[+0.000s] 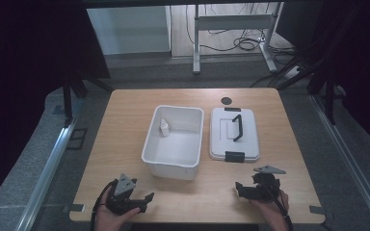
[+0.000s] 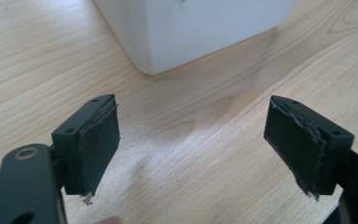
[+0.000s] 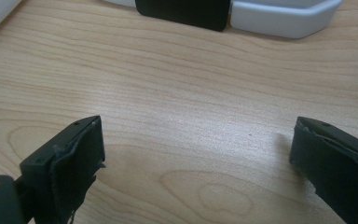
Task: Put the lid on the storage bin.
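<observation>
Two grippers, left gripper (image 1: 149, 197) and right gripper (image 1: 237, 186), wait spread wide and empty. Lid (image 1: 234, 134) lies beside box (image 1: 174, 143), not put on yet.

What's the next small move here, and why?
Probably bring the right gripper forward to the black handle of the white plastic lid. The lid lies flat beside the open white plastic bin, a small white bottle already stands inside, and both grippers are open, holding nothing, near the table's front edge.
</observation>
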